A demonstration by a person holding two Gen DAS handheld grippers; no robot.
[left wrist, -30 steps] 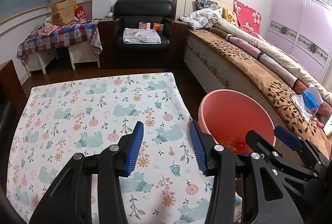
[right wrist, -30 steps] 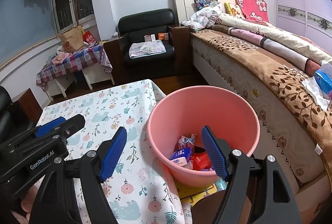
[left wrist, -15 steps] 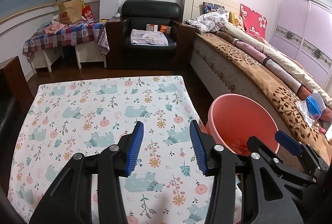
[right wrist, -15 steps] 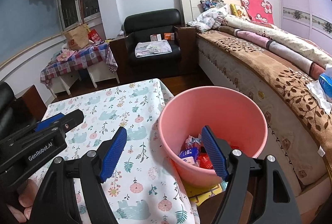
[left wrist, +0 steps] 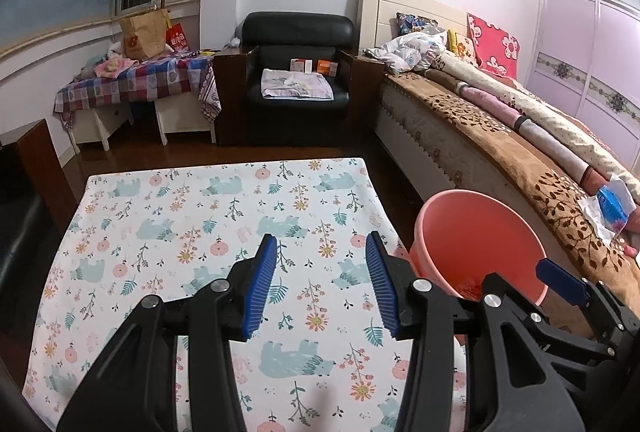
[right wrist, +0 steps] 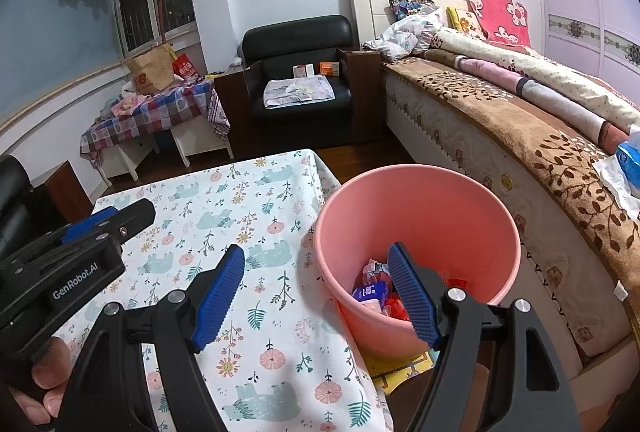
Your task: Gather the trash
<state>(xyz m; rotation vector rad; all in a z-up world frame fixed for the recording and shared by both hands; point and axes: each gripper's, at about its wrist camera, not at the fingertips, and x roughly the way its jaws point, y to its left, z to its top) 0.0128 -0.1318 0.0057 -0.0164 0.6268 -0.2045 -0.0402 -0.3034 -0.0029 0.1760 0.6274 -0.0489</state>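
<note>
A bed [right wrist: 520, 120] with a brown leaf-patterned blanket runs along the room from 1 to 4 o'clock in the right wrist view, with rolled quilts and a red flowered pillow [right wrist: 498, 14] at its head. A table under a cloth printed with bears and flowers [left wrist: 208, 224] fills the lower middle of the left wrist view. A black armchair [left wrist: 298, 68] stands at 12 o'clock against the far wall, with a checked-cloth side table [left wrist: 136, 84] at 10 o'clock. A pink bin [right wrist: 420, 256] stands just beside the table's right edge, between it and the bed; the trash [right wrist: 374, 292], red, blue and white wrappers, lies at its bottom. The left gripper [left wrist: 322, 284] hangs over the printed cloth, blue pads spread apart with nothing between them. The right gripper [right wrist: 316, 296] is likewise spread and empty, its right pad over the bin's mouth, its left pad over the cloth.
</note>
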